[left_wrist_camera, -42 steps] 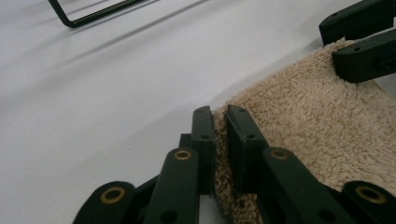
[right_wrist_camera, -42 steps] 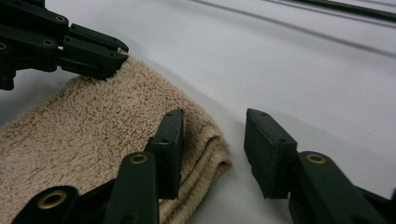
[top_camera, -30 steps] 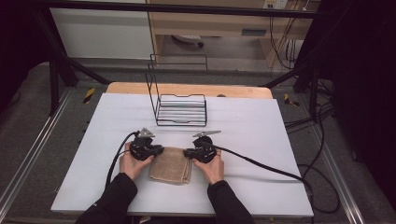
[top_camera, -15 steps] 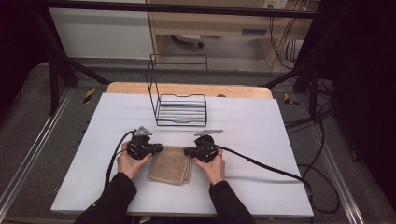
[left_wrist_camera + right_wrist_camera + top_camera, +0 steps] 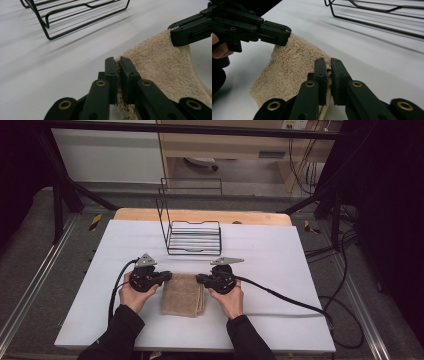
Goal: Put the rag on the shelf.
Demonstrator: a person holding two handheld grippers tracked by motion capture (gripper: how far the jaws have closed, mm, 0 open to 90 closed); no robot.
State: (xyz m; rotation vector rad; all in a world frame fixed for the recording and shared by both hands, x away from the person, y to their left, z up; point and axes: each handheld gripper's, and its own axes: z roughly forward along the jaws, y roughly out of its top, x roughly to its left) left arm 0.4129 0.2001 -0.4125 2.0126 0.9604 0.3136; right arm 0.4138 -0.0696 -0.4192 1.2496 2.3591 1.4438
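Towel (image 5: 182,294), long axis toward the person, far corners claw-pinched.

A white table top (image 5: 280,270) rests on a wooden board (image 5: 200,215) whose far edge shows beyond it. Grey carpeted floor (image 5: 30,255) flanks both sides, crossed by metal rails (image 5: 35,287). A black frame bar (image 5: 200,129) spans the top. Behind stand a white panel (image 5: 105,155) and a wooden cabinet (image 5: 225,145). Loose black cables (image 5: 345,320) lie at right. Lighting is dim at the edges.
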